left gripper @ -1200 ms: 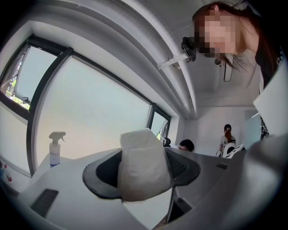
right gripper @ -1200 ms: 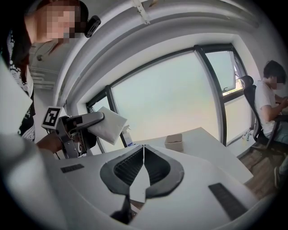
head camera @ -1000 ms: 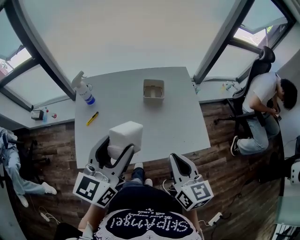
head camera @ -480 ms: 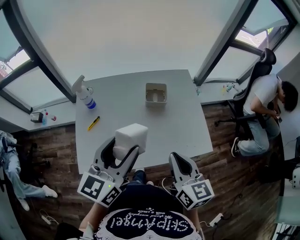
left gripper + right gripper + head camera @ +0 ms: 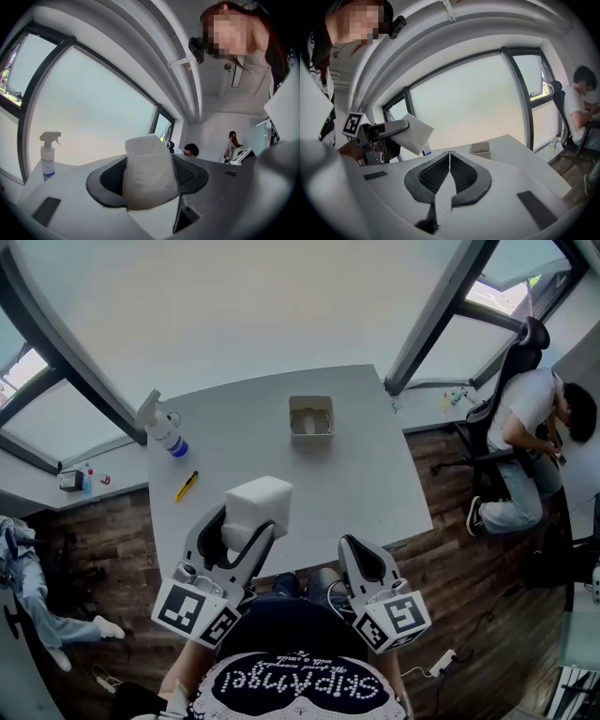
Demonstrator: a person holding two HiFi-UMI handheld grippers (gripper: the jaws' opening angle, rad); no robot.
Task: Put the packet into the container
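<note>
A white soft packet [image 5: 256, 508] is clamped between the jaws of my left gripper [image 5: 239, 532], held above the near edge of the grey table [image 5: 366, 484]. In the left gripper view the packet [image 5: 147, 171] fills the gap between the dark pads. The container [image 5: 310, 418] is a small beige open box standing toward the far middle of the table; it also shows small in the right gripper view as the container [image 5: 480, 148]. My right gripper [image 5: 364, 561] hangs near the table's front edge, jaws pressed together with nothing between them. The packet [image 5: 414, 134] shows at left there.
A spray bottle [image 5: 161, 426] with a blue base stands at the table's far left corner, and a yellow marker [image 5: 185, 486] lies near the left edge. A person in a white shirt [image 5: 534, 418] sits on an office chair at the right. Windows surround the table.
The left gripper with the packet has shifted slightly forward over the table's near edge, and the head view has drifted a little. The right gripper has stayed where it was.
</note>
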